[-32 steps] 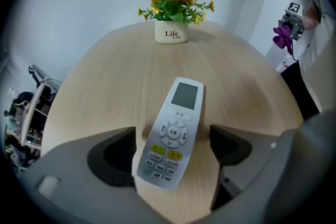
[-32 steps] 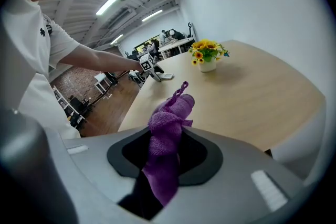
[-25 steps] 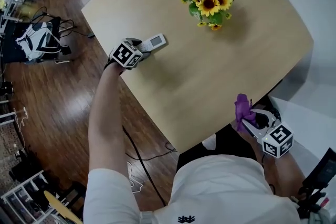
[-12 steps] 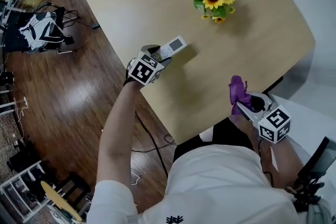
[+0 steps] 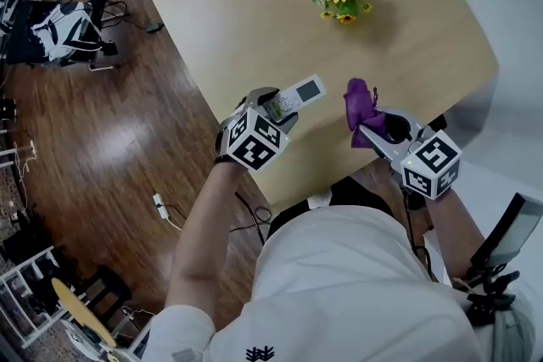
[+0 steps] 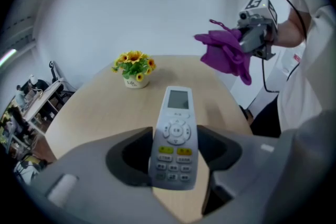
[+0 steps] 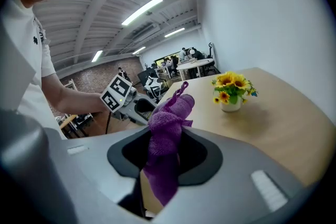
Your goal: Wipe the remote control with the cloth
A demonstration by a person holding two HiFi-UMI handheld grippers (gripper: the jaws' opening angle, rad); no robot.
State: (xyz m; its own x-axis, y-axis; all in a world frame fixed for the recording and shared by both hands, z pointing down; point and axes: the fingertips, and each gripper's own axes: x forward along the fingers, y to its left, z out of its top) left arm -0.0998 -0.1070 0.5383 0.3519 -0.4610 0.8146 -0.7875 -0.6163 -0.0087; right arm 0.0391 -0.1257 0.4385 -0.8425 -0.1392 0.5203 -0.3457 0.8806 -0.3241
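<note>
The remote control (image 5: 299, 94) is being clamped at its button end by the left gripper (image 5: 276, 110) jaws over the desk's (image 5: 254, 13) near edge, w/ its long axis pointing away & rightward. Just right of its screen end, not touching, the cloth (image 5: 361, 108) is being pinched by the right gripper (image 5: 375, 128) jaws.

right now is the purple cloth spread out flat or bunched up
Bunched up. The purple cloth is a crumpled wad pinched in the right tongs, with a loose end hanging below; no flat face shows.
</note>
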